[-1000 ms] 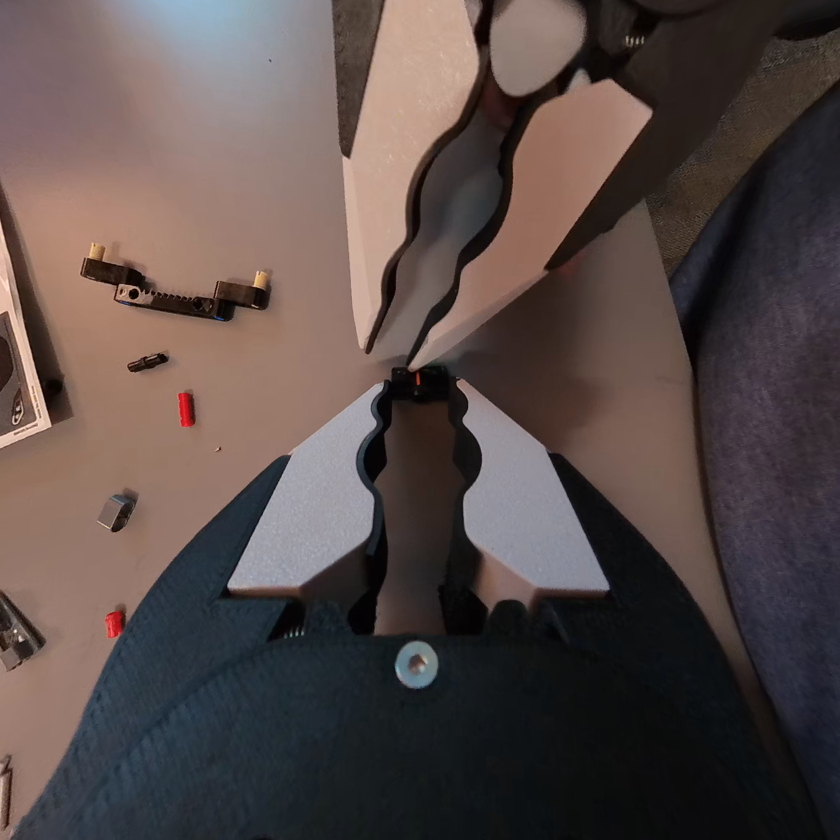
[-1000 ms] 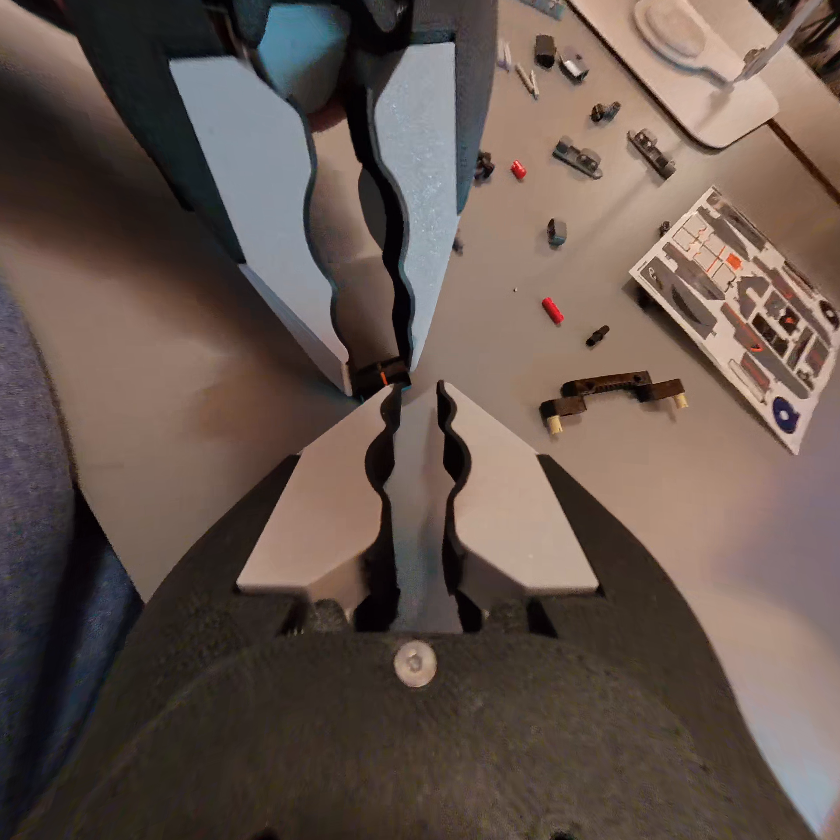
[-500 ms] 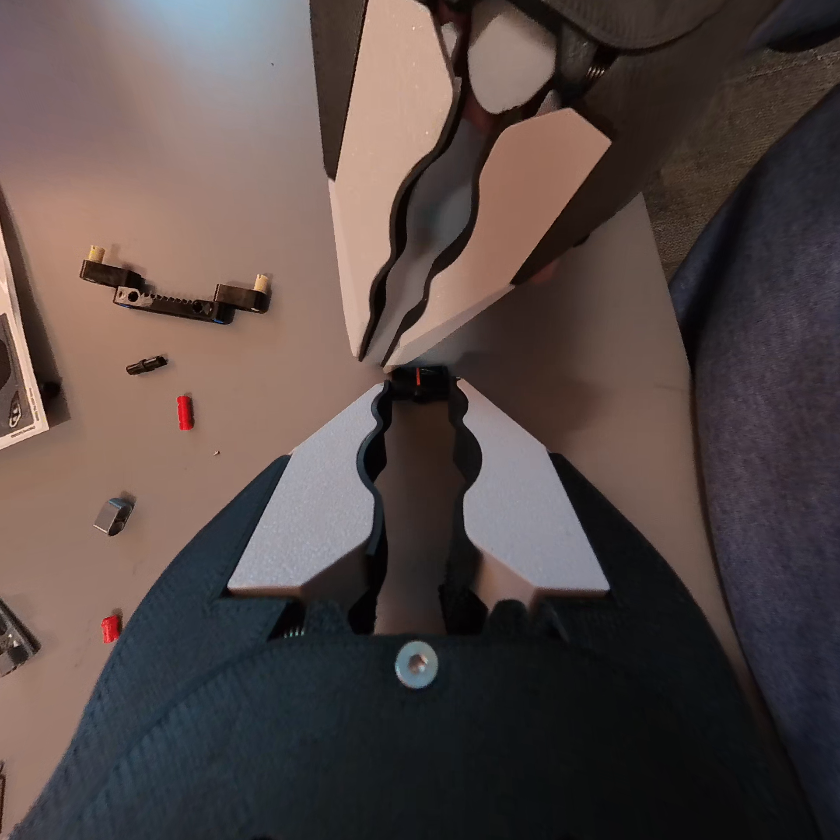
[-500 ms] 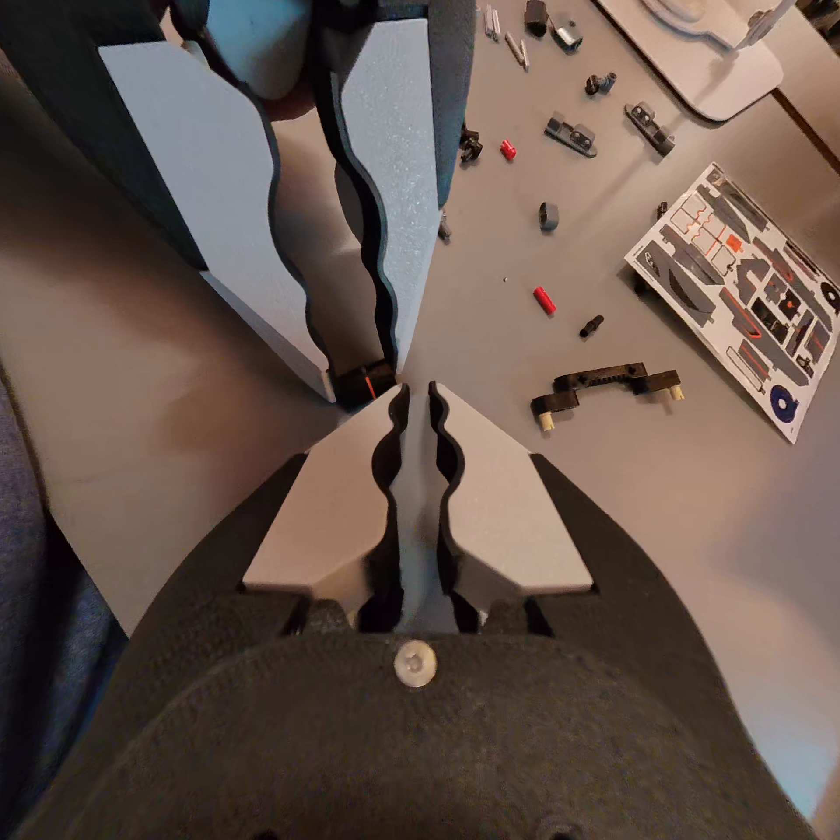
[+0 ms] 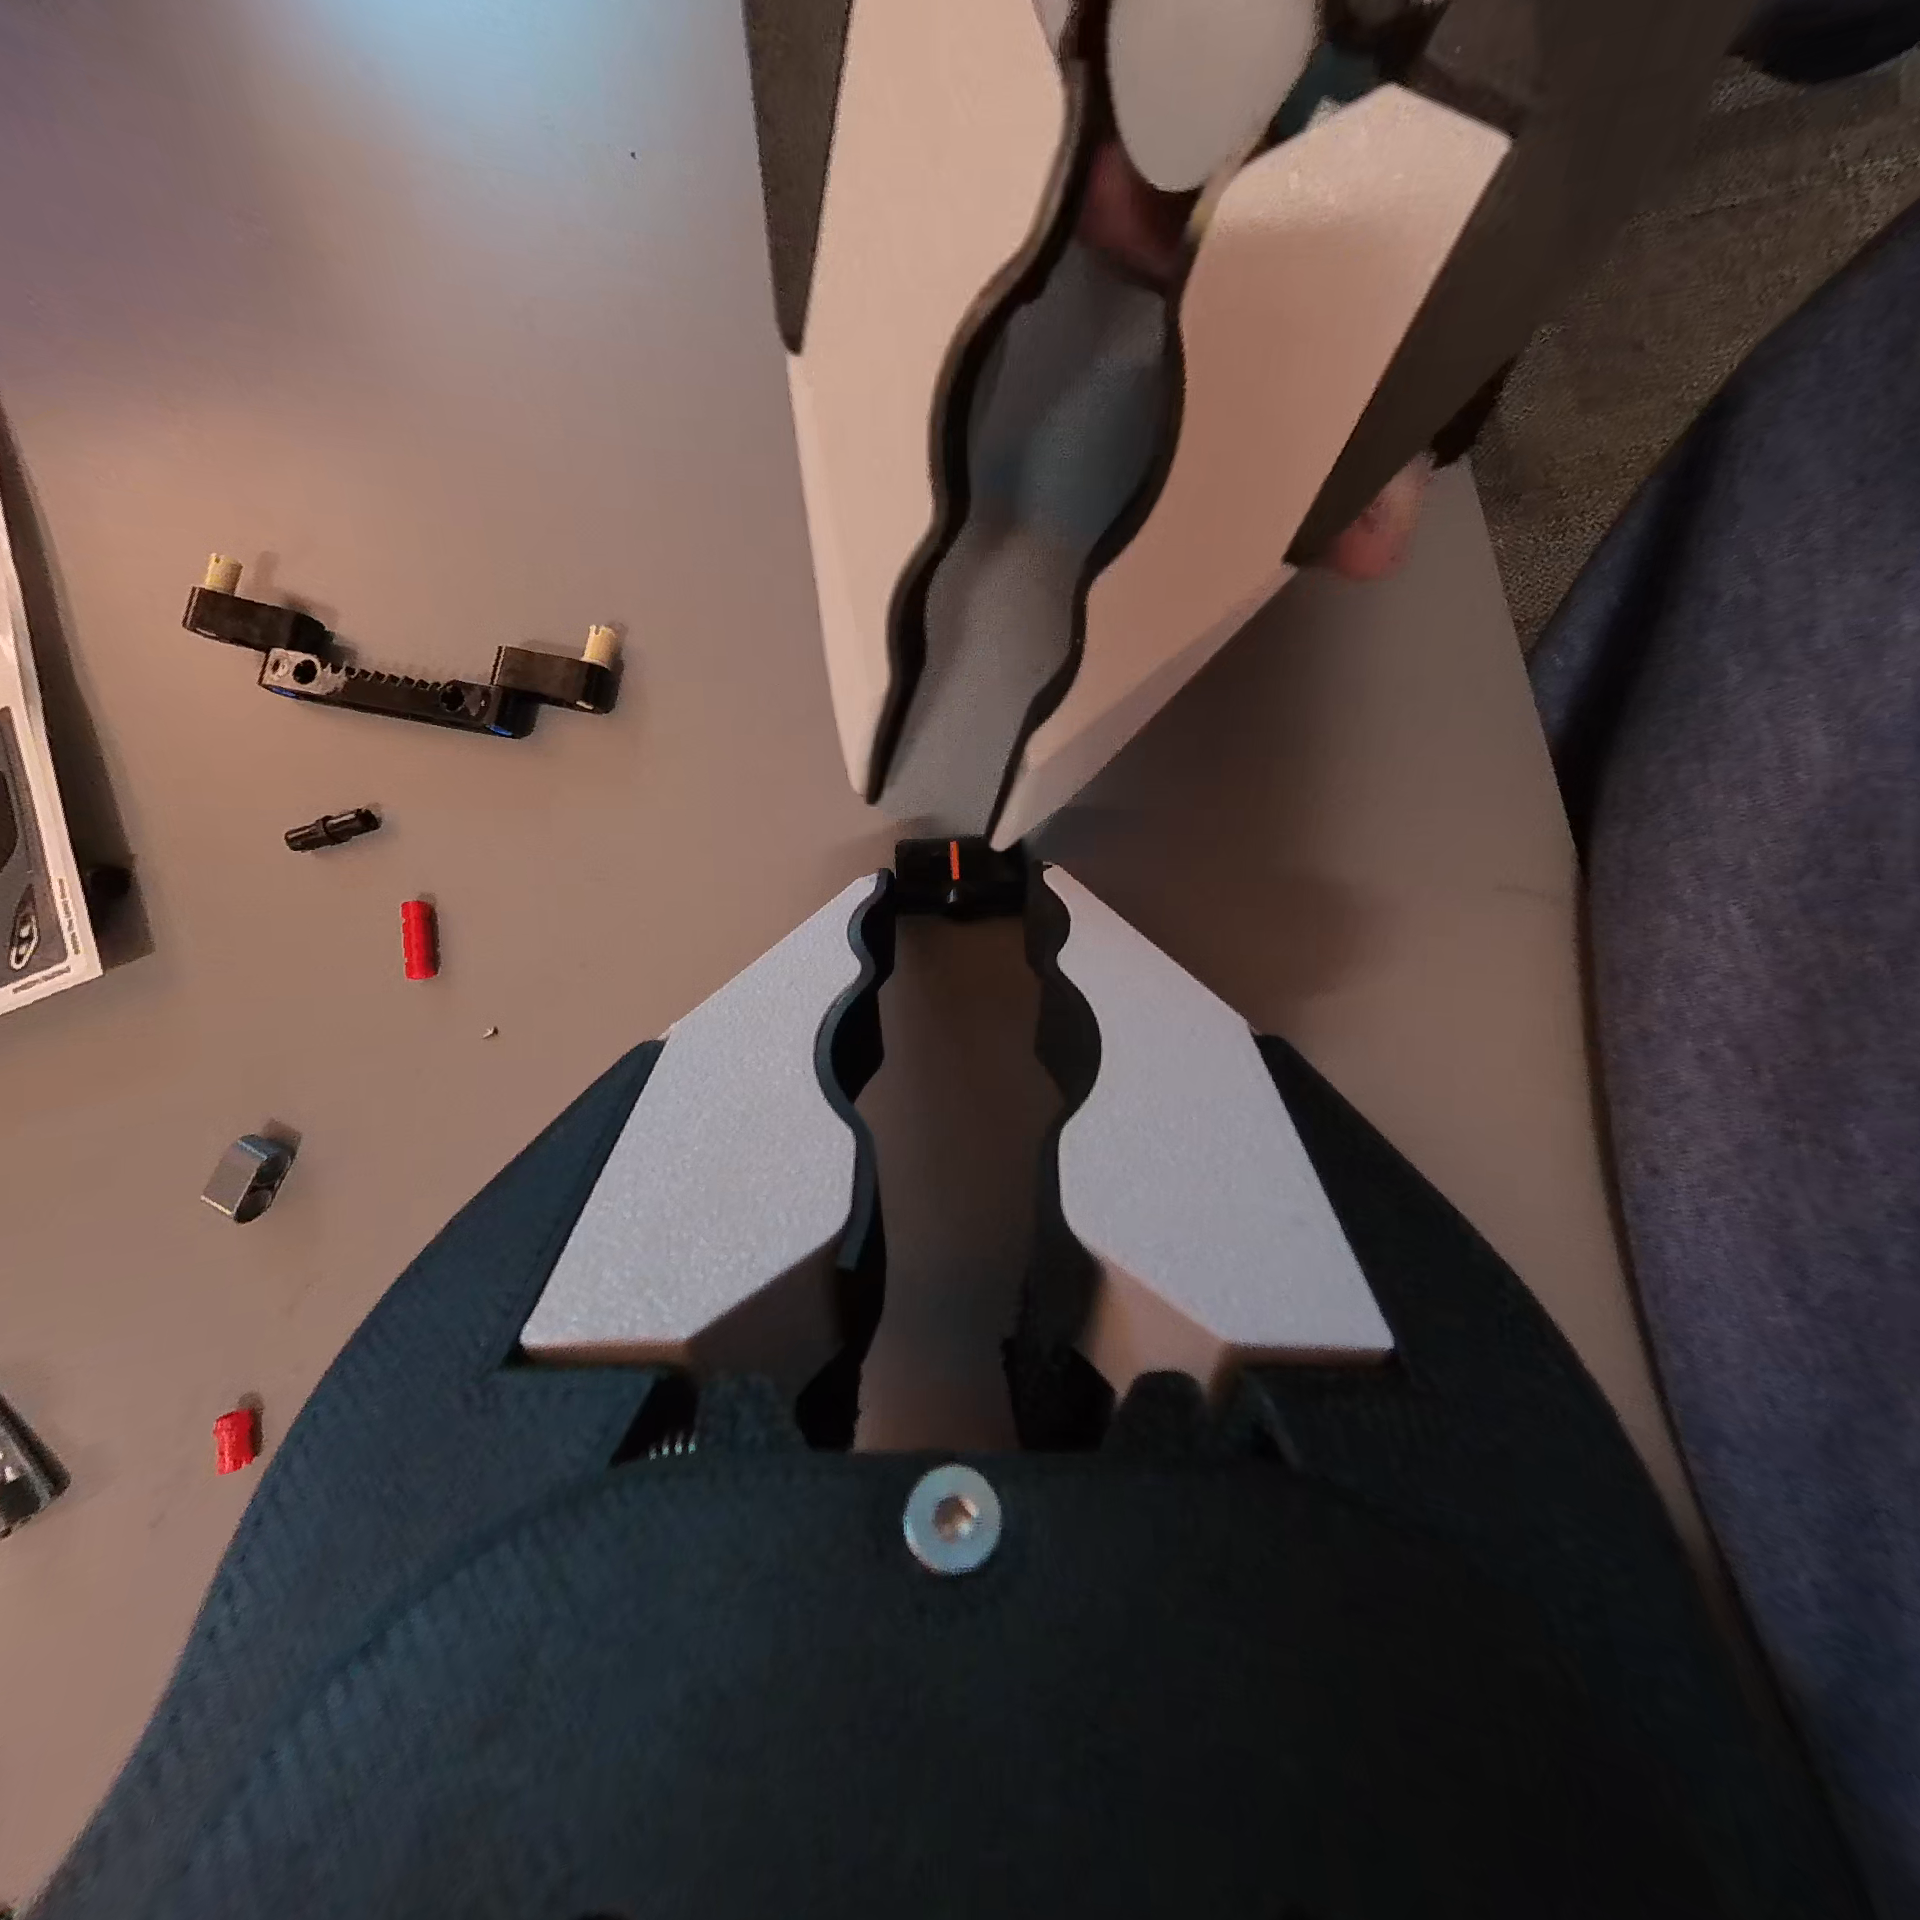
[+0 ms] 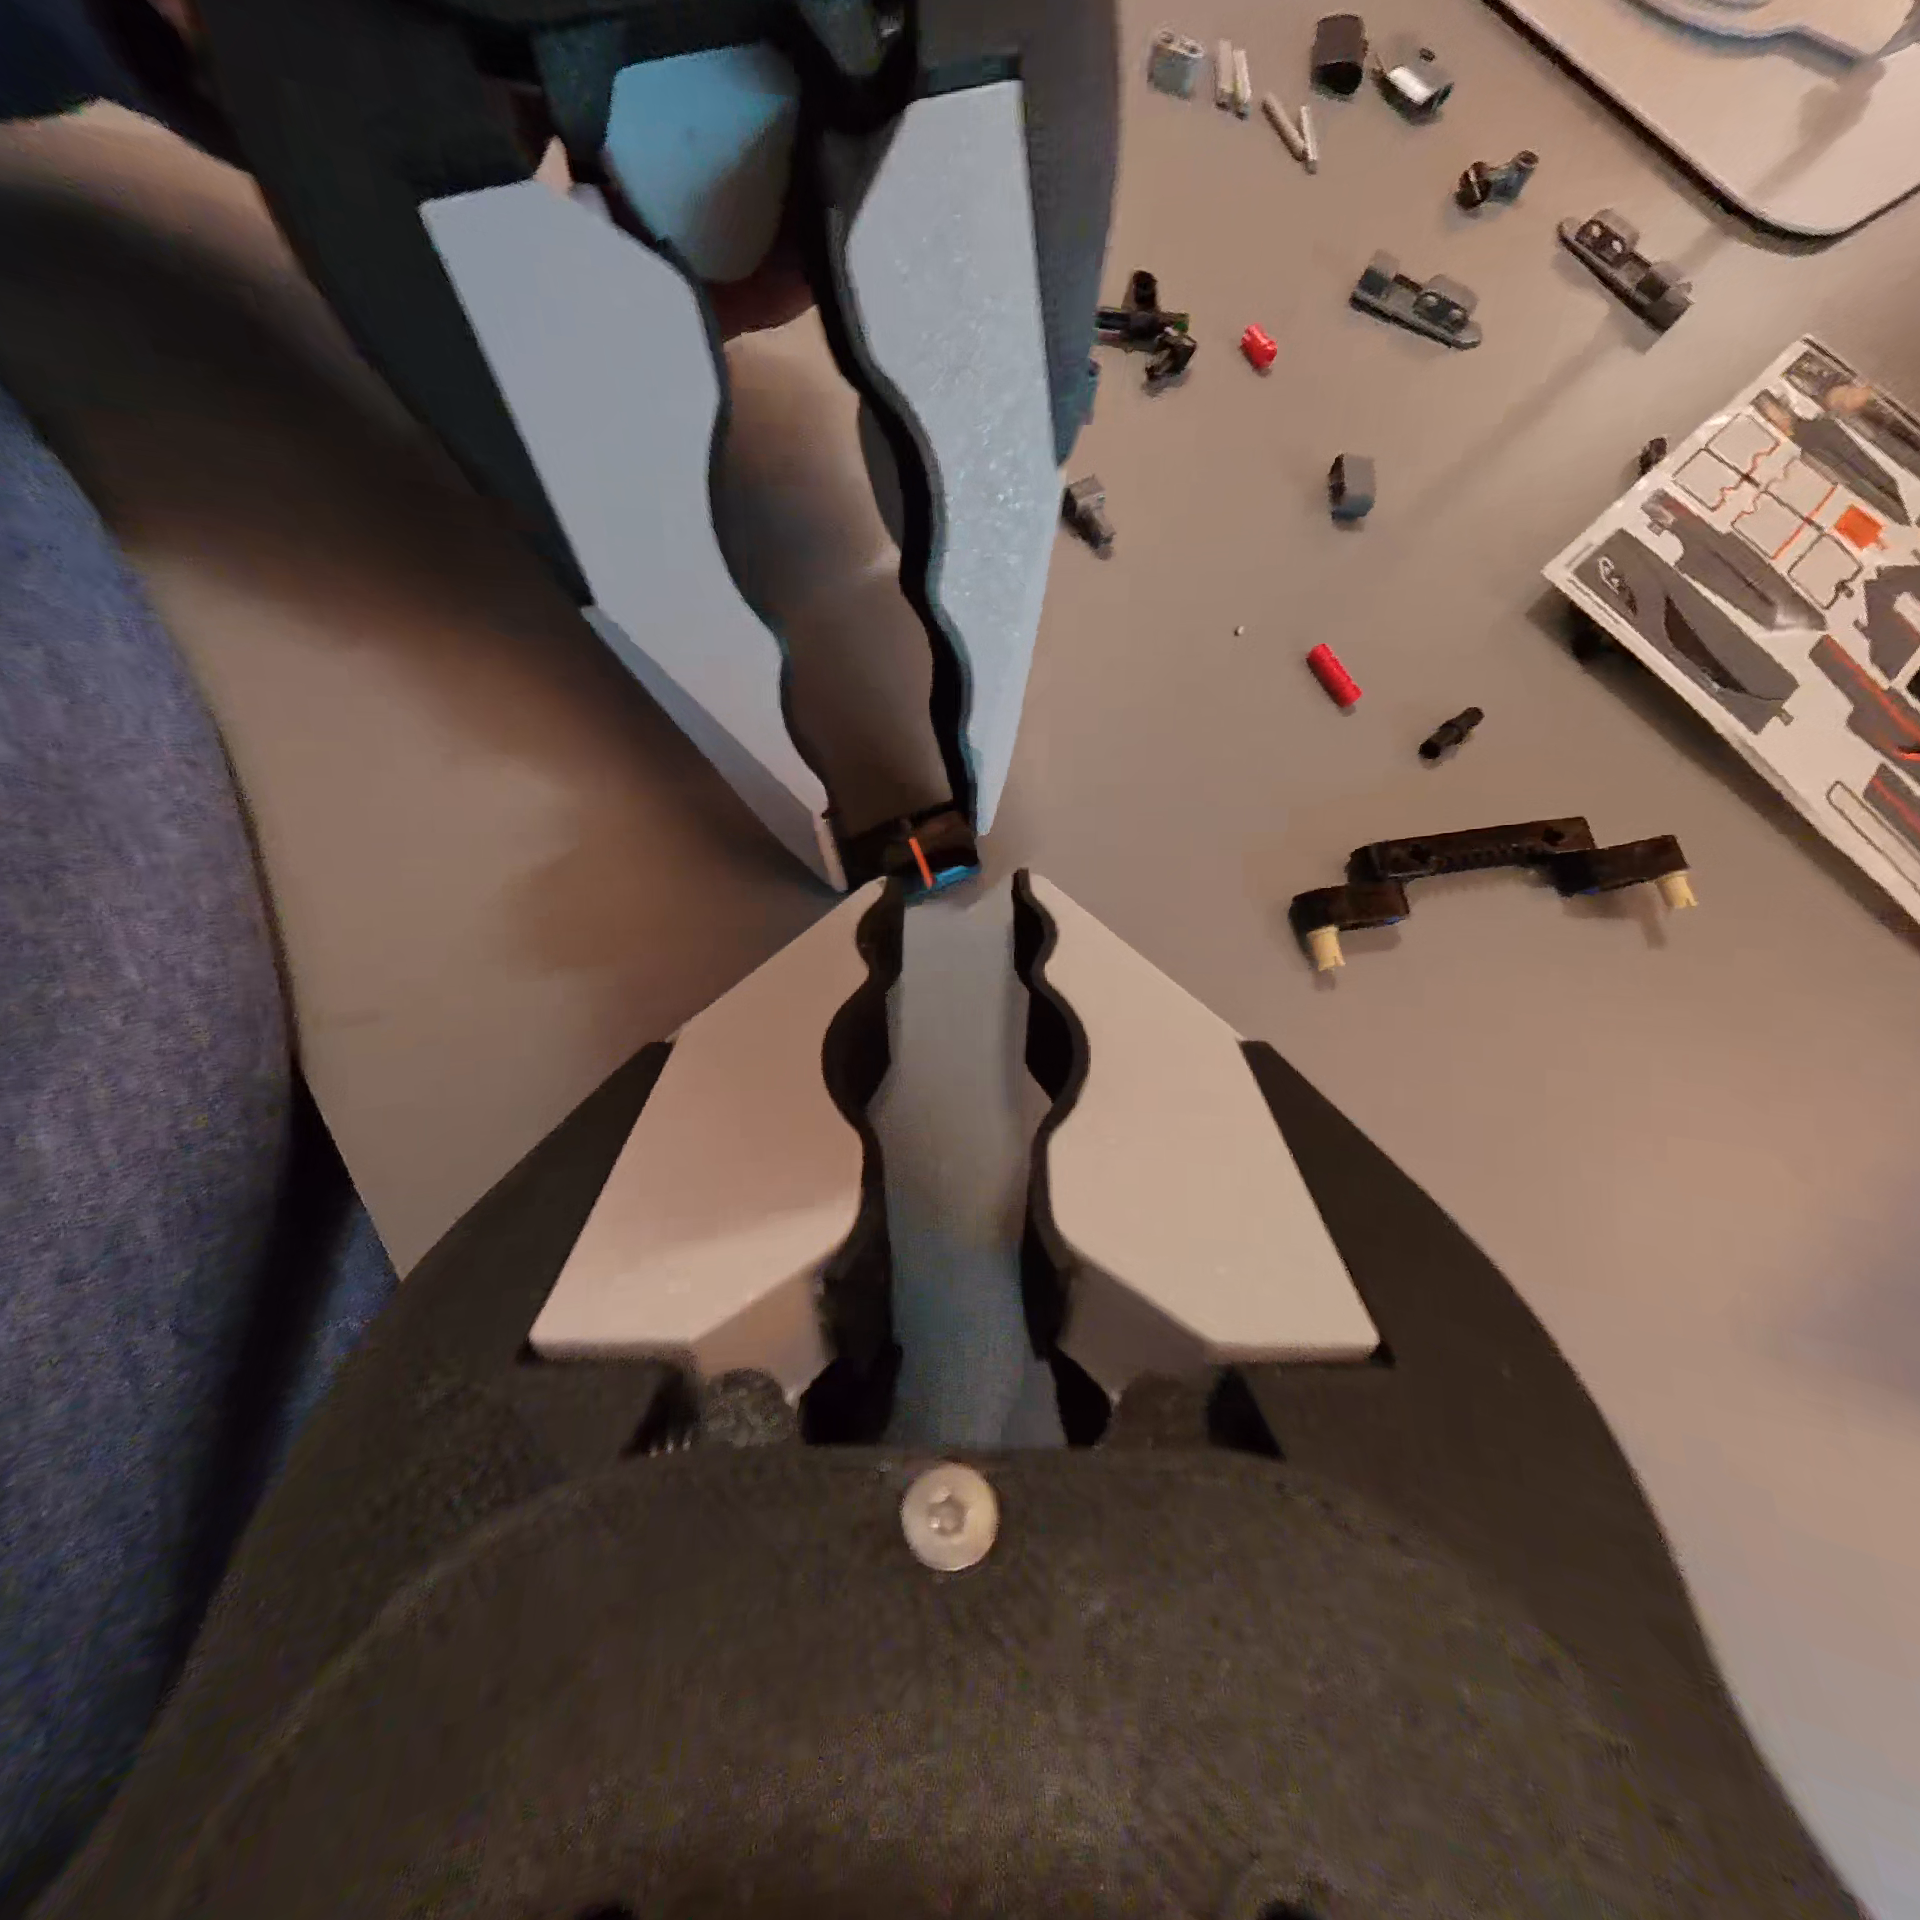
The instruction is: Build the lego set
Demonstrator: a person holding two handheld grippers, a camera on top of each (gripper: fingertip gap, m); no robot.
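Observation:
My left gripper (image 5: 961,883) is shut on a small black lego piece (image 5: 956,881) with an orange stripe, held at its fingertips above the grey table (image 5: 416,364). My right gripper (image 6: 951,883) is open and empty, with its tips facing the left gripper's tips and almost touching the piece. In the left wrist view the right gripper (image 5: 935,821) comes down from the top. In the right wrist view the left gripper (image 6: 912,847) comes from the top with the black piece (image 6: 914,844) between its tips.
On the table lie a black beam assembly with tan pins (image 5: 405,665) (image 6: 1486,878), red pins (image 5: 419,938) (image 6: 1333,675), a black pin (image 6: 1451,735), a grey piece (image 5: 249,1174), a sticker sheet (image 6: 1766,603) and several small parts (image 6: 1413,301). A person's blue clothing (image 5: 1766,1039) borders the table's edge. My left and right fingertips are right by each other. From either gripper's tips it is about 11 cm to the black pin (image 6: 1451,735). My left wrist view (image 5: 332,825) looks at it from another angle.
The right gripper narrowed, then opened wider again, and shifted slightly in front of the held piece. The left gripper has kept its hold and barely moved.

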